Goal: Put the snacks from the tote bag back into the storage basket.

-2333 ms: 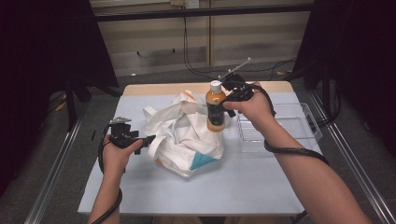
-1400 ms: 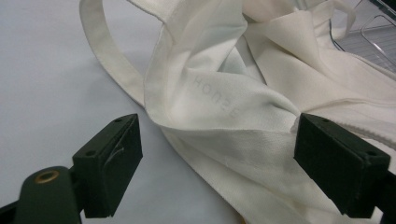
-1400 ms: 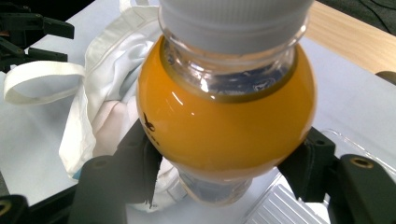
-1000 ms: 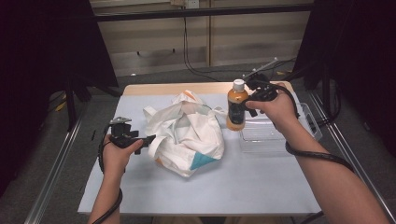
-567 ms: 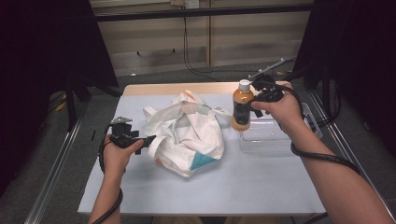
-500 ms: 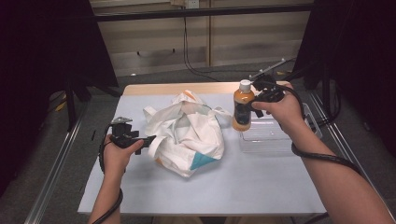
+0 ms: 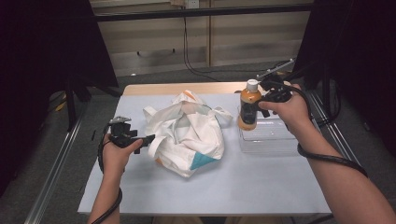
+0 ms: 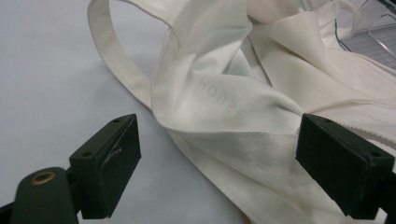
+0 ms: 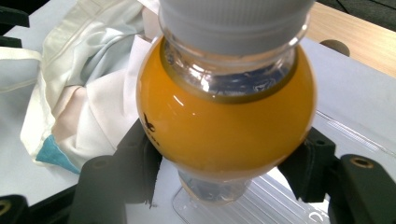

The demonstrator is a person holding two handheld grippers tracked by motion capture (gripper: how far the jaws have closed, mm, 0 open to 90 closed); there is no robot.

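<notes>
In the high view a pale, matte table (image 7: 261,186) carries a crumpled white cloth bag (image 7: 187,135) with soft folds, looped strap handles and one teal corner. The left gripper (image 7: 148,138) lies low at the bag's left edge, held in the left hand (image 7: 116,154); from here the gap between its jaws is too small to judge. To the right, the right gripper (image 7: 252,109) clamps an upright bottle (image 7: 248,109) of orange liquid with a white cap, held over the left end of a clear plastic tray (image 7: 268,140). Whether the bottle's base touches the tray cannot be told. The right hand (image 7: 292,112) covers most of that gripper's body.

In the left gripper view the two black, blocky jaws stand wide apart and grip nothing. Between and beyond them lies the bag's woven cloth (image 8: 233,107), smooth and creased, with faint mirrored lettering showing through that is hard to read. A flat strap (image 8: 116,65) curves over the table, and the frame cuts off its top.

In the right gripper view the jaws press both sides of the bottle's round, glossy shoulder (image 9: 224,130). The ribbed white cap (image 9: 233,21) is cut off by the top edge. Below, the tray's ridged transparent plastic (image 9: 280,196) shows, blurred
</notes>
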